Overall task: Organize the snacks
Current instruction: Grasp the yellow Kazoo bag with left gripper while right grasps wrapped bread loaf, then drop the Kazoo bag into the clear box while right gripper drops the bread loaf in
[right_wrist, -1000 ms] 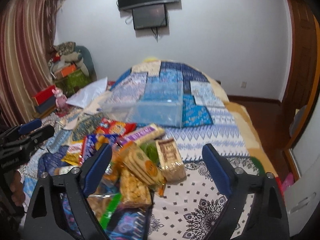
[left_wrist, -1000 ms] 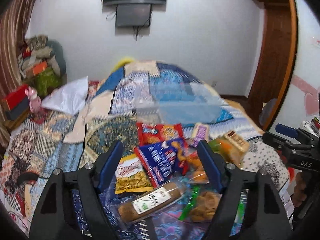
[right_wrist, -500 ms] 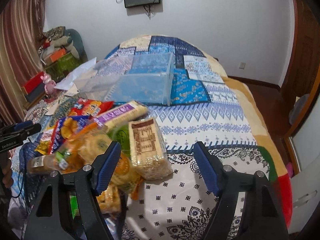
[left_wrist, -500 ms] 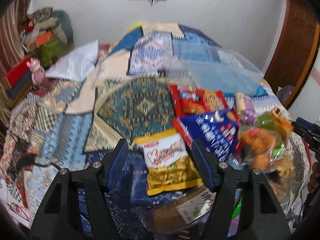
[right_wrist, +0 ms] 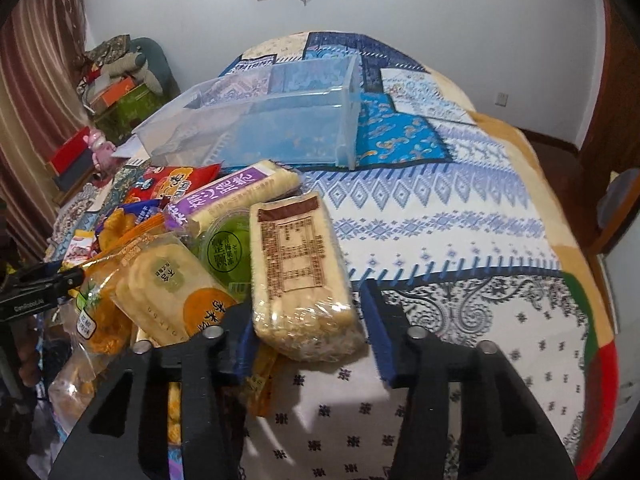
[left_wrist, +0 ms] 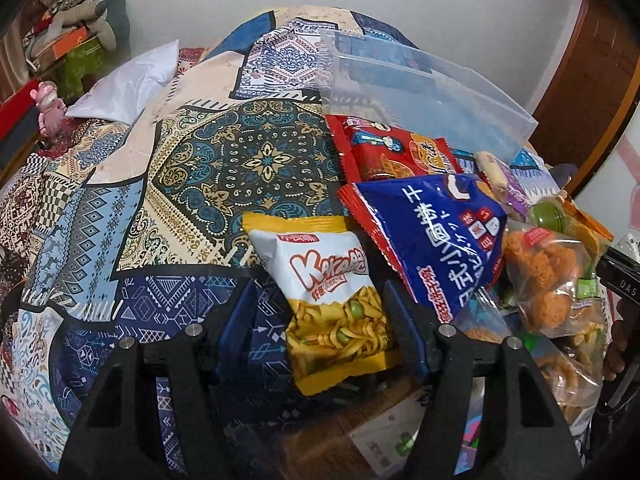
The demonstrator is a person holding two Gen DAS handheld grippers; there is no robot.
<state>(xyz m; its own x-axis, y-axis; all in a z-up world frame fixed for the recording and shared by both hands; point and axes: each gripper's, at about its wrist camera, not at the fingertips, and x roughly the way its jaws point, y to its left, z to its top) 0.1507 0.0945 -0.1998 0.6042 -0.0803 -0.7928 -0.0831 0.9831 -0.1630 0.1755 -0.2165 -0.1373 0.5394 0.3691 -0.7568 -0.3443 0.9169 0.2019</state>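
A pile of snack packs lies on the patterned bed. My left gripper [left_wrist: 318, 302] is open, its jaws either side of a yellow and white Kakaa noodle-snack bag [left_wrist: 332, 292]. A blue bag [left_wrist: 436, 236] and a red bag [left_wrist: 394, 150] lie beyond it. My right gripper [right_wrist: 308, 312] is open around the near end of a clear pack of pale wafer sticks [right_wrist: 298, 268]. A purple-label pack [right_wrist: 236, 196], a green cup [right_wrist: 226, 254] and a round-cracker pack [right_wrist: 172, 292] lie to its left. A clear plastic bin [right_wrist: 280, 120] stands behind the pile; it also shows in the left wrist view [left_wrist: 424, 92].
A white pillow [left_wrist: 132, 84] lies at the bed's left. Boxes and clutter [right_wrist: 116, 92] stand by the curtain at the left wall. The bed's right half [right_wrist: 460, 220] holds only the bedspread. A wooden door frame [left_wrist: 592, 60] is at the right.
Both grippers have tilted down and moved closer to the pile. The left now straddles the yellow bag and the right straddles the wafer pack. Both stay open.
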